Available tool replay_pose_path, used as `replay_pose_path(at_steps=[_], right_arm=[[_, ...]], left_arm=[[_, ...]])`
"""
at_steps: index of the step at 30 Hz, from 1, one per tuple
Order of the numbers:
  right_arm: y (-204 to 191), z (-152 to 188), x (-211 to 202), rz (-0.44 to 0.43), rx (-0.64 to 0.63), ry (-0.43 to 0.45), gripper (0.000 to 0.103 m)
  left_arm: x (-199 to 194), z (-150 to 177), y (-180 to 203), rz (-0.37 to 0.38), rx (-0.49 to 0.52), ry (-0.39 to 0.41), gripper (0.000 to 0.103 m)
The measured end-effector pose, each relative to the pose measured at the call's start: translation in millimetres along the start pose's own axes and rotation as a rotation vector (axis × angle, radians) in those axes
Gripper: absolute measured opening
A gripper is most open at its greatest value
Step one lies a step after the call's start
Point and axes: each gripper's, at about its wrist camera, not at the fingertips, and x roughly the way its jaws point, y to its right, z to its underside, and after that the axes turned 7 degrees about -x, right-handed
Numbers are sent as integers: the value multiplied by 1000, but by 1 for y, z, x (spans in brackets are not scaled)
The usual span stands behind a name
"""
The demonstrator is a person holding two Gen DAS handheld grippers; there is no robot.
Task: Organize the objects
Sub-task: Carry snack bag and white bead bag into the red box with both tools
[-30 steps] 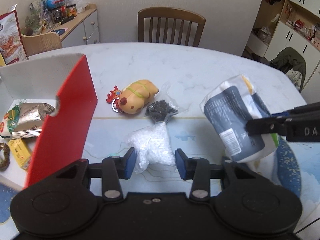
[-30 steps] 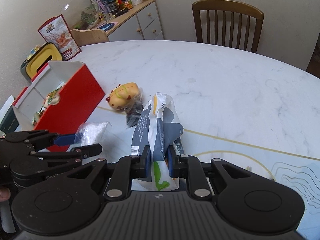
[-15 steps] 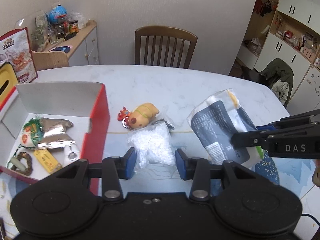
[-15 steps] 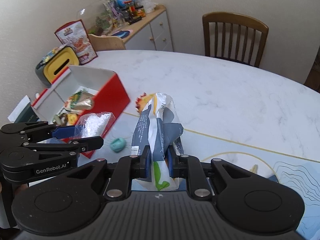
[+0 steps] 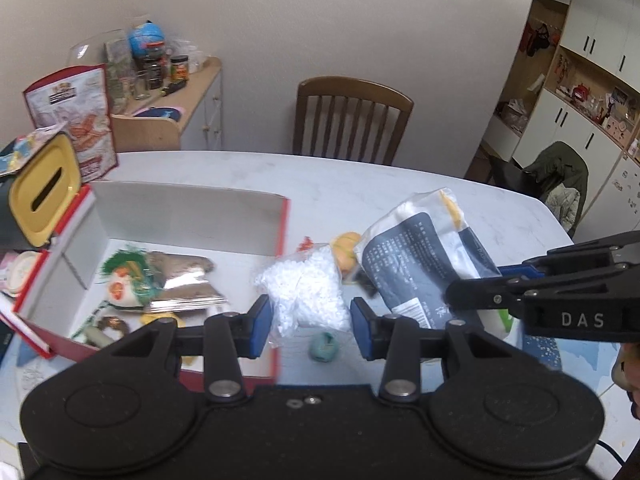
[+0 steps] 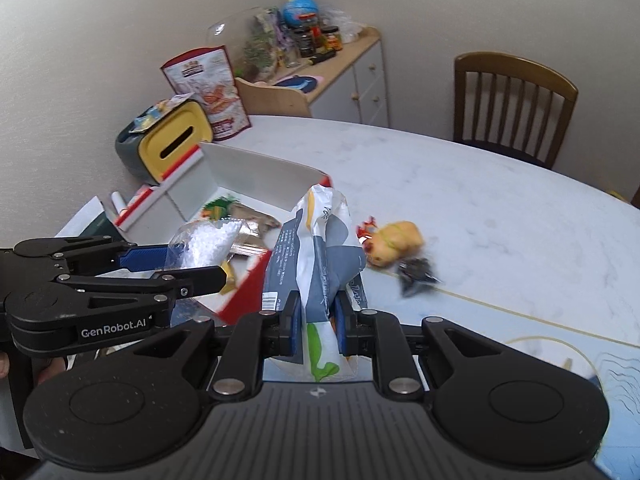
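Observation:
My left gripper point(image 5: 312, 330) is shut on a clear bag of white granules point(image 5: 308, 292), held in the air just right of the red box point(image 5: 188, 216). From the right wrist view the same bag point(image 6: 208, 244) hangs at the left gripper point(image 6: 192, 264) over the box's near corner. My right gripper point(image 6: 316, 320) is shut on a grey-and-white packet point(image 6: 320, 264), upright between its pads. That packet point(image 5: 424, 264) shows to the right in the left wrist view. A yellow toy point(image 6: 394, 242), a small dark bag point(image 6: 416, 274) and a teal ball point(image 5: 324, 346) lie on the table.
The red box point(image 6: 256, 176) is open, white inside, and holds a silver foil pack point(image 5: 180, 280) and small items. A yellow-lidded grey bin point(image 5: 44, 196) and a snack bag point(image 5: 76, 120) stand behind it. A wooden chair point(image 5: 352, 120) is at the far edge.
Both grippers have risen and shifted left toward the red box, carrying the bag and the packet. The box's inside now shows, and a teal ball has come into sight below the bag.

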Motion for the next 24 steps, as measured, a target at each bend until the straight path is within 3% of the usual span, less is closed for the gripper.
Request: replay_pose_path(at_steps=[13, 24], right_arm=[[-74, -38, 41, -14, -61, -17, 17], [-97, -69, 83, 28, -69, -34, 17]], left_arm=[[-20, -17, -91, -57, -53, 13, 41], [-8, -33, -152, -117, -90, -12, 41]])
